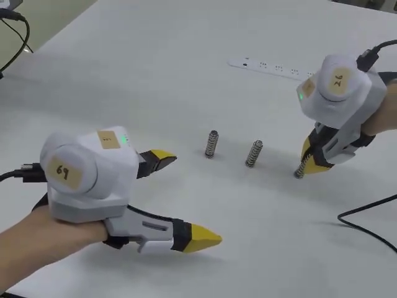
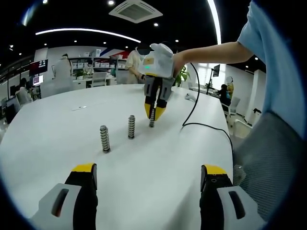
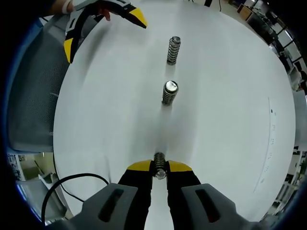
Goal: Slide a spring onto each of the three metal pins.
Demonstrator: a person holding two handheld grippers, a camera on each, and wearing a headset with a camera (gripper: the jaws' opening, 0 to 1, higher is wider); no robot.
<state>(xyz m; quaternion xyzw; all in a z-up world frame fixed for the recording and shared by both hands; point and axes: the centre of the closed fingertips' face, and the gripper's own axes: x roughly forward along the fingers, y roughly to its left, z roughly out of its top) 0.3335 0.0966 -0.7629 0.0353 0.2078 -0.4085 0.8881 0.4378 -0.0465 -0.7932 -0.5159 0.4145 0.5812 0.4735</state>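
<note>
Steel spring (image 1: 300, 169) stands nearly upright on the table (image 1: 186, 74), clamped from above in your right tongs (image 3: 159, 168); left tongs (image 2: 148, 168) gape, farther off.

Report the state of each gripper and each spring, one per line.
left gripper, open, empty.
right gripper, shut on the held spring.
end spring, upright on the table, free.
middle spring, upright on the table, free.
held spring, gripped near its top, lower end at the table.
</note>
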